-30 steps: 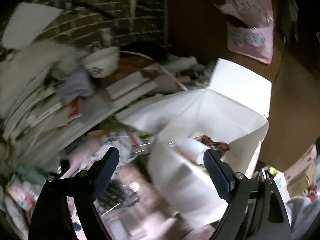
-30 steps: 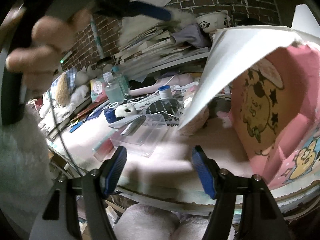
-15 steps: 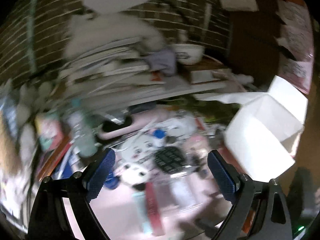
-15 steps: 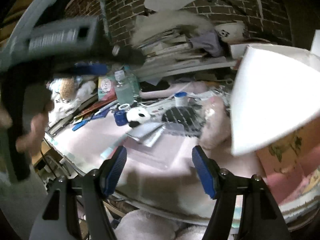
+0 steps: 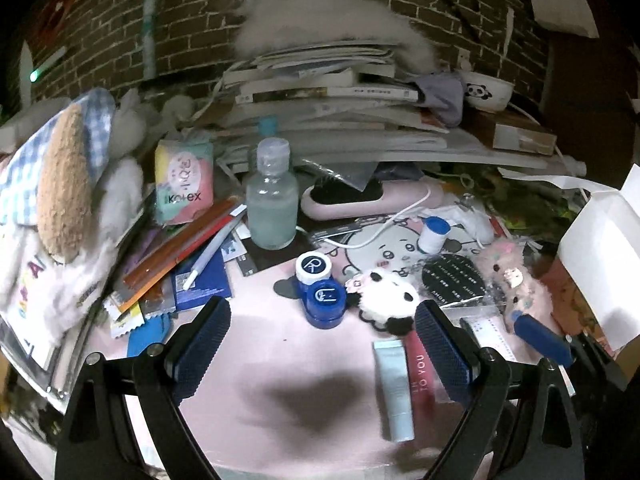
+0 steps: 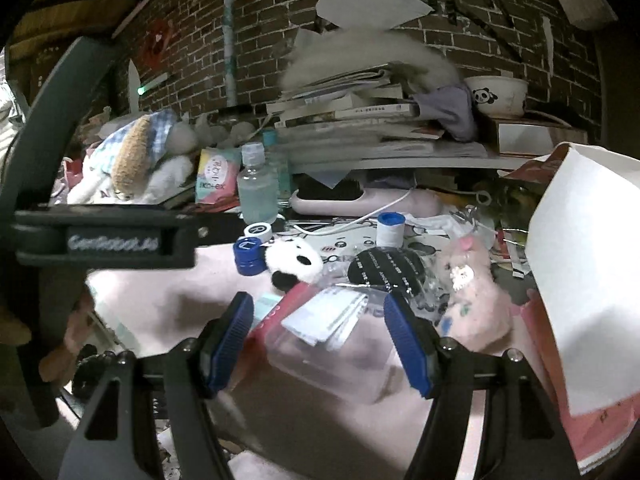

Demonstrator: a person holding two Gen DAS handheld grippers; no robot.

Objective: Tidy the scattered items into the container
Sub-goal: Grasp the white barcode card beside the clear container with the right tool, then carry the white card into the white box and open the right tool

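My left gripper (image 5: 322, 334) is open and hovers over the pink mat with nothing between its fingers. Just beyond it lie a blue lens case (image 5: 322, 298), a panda plush (image 5: 386, 296), a pale blue tube (image 5: 394, 388) and a pink tube (image 5: 420, 372). My right gripper (image 6: 320, 330) is also open, low over a clear plastic case (image 6: 332, 356) with a white card pack (image 6: 326, 318) on it. A pink plush (image 6: 472, 292) sits to its right. The pink box with white flaps (image 6: 580, 280) stands at the far right.
A clear bottle (image 5: 272, 204), a Kotex pack (image 5: 184, 184), pens and a pink hairbrush (image 5: 372, 198) crowd the back. Stacked books (image 5: 328, 92) and a panda bowl (image 5: 486, 90) rise behind. A soft toy (image 5: 64, 184) fills the left. The left gripper's body (image 6: 112, 242) crosses the right wrist view.
My left gripper has swung away from the white-flapped box to the cluttered mat on the left. My right gripper has moved closer to the clear case. Both stayed open.
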